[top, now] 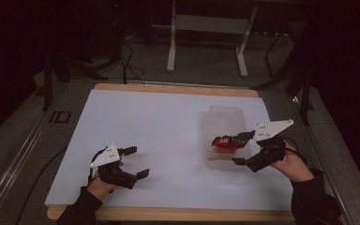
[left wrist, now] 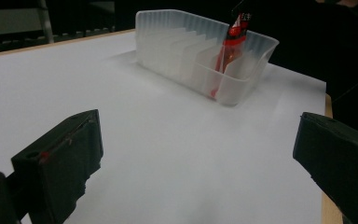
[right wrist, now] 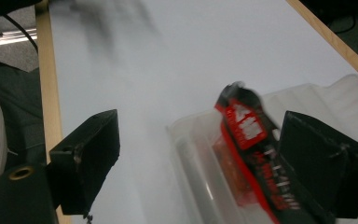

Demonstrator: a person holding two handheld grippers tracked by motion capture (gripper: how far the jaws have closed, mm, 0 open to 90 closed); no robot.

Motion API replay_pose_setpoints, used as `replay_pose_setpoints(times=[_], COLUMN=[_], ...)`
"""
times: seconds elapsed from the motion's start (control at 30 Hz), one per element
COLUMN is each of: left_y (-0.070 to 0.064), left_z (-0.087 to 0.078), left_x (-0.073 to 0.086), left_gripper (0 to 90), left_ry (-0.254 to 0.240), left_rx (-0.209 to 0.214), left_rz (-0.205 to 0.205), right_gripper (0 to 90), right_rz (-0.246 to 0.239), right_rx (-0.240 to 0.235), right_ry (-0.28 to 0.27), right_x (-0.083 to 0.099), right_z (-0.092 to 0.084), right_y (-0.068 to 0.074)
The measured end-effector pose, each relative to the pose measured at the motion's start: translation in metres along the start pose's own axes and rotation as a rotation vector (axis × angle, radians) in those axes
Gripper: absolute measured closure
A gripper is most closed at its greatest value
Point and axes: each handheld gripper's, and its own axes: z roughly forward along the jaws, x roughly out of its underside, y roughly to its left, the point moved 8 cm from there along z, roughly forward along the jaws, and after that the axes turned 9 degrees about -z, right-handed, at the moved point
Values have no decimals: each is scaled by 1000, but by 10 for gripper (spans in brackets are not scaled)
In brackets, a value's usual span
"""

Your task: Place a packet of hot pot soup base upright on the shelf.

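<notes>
A clear plastic ribbed container (top: 222,117) stands on the right half of the white table top (top: 159,126). A red and black packet (top: 225,142) stands upright in its near end. My right gripper (top: 242,148) is at that end, open, jaws wide on either side of the packet. In the right gripper view the packet (right wrist: 247,126) leans close beside one jaw of the right gripper (right wrist: 200,149), inside the container (right wrist: 191,140); no pad presses on it. My left gripper (top: 139,162) rests open and empty near the front left. From the left gripper (left wrist: 196,154), the container (left wrist: 186,51) and packet (left wrist: 230,46) lie ahead.
The white sheet lies on a wooden board whose edge (top: 168,214) shows at front and back. Behind the table, on the floor, stand the white legs of a frame (top: 171,47) and some dark cables (top: 126,61).
</notes>
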Motion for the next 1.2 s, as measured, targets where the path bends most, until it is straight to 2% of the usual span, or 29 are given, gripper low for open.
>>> replay_pose_setpoints(times=[0.07,0.1,0.27,0.37,0.47,0.57,0.8,0.97,1.2], left_y=[0,0,-1,-1,-1,-1,-1,-3,-3], left_z=[0,0,0,0,0,0,-1,-1,1], left_x=[0,0,0,1,1,1,1,-2,1], left_gripper=[21,20,20,20,21,20,20,20,21], left_ry=[2,3,8,10,10,9,9,0,20], left_rx=[-1,-1,-3,-1,-3,-1,-8,-6,-11], left_rz=[2,5,3,2,3,1,10,20,40], right_gripper=[127,126,131,132,133,135,135,134,136], right_rz=[2,-2,23,49,53,83,90,101,124], right_rx=[-5,2,-4,-5,-3,2,-4,-56,-30], right_ry=[-8,-17,-47,-88,-106,-150,-176,-202,-255], right_x=[1,3,7,9,11,16,23,30,37], right_z=[0,2,7,11,13,23,36,44,49], right_y=[3,9,21,29,32,40,55,66,72])
